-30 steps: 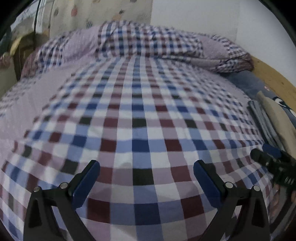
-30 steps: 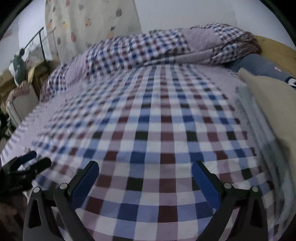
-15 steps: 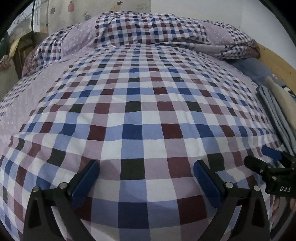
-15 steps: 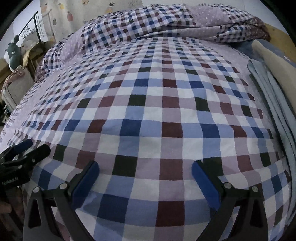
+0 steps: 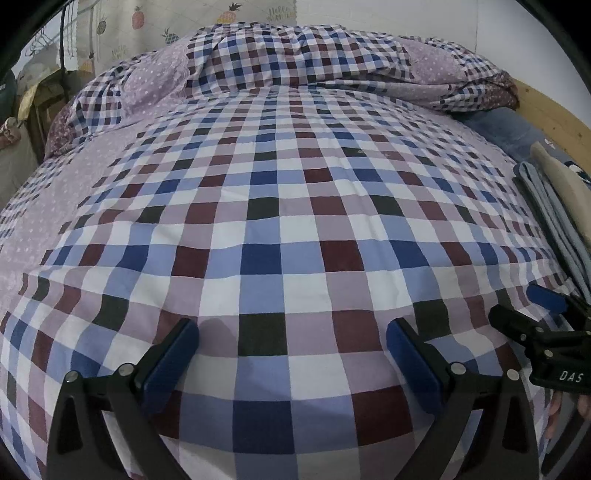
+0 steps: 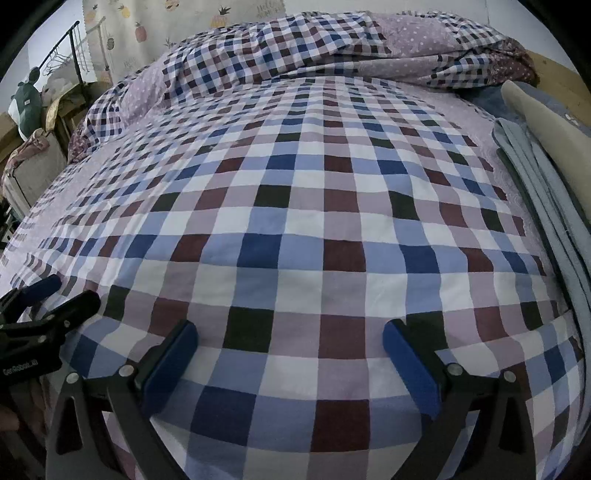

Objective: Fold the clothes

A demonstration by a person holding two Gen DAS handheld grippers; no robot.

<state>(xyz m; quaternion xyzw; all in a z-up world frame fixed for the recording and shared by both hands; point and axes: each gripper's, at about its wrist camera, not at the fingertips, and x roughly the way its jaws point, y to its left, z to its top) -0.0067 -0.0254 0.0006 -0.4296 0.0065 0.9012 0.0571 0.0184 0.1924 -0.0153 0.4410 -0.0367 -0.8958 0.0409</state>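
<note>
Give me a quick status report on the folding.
Left gripper open, empty. Right gripper open, empty. Grey folded clothes untouched at bed's right edge. Nothing in the way.

Left claw (image 5: 291,354) spread wide above checked sheet (image 5: 295,206); right claw (image 5: 532,314) alongside.

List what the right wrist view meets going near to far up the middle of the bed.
Right gripper, open → flat checked bedsheet → rumpled checked and dotted quilt → pineapple-print curtain.

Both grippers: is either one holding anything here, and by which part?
Nothing is held. The left gripper and right gripper are open over the checked bedsheet, with no cloth between the fingers.
</note>
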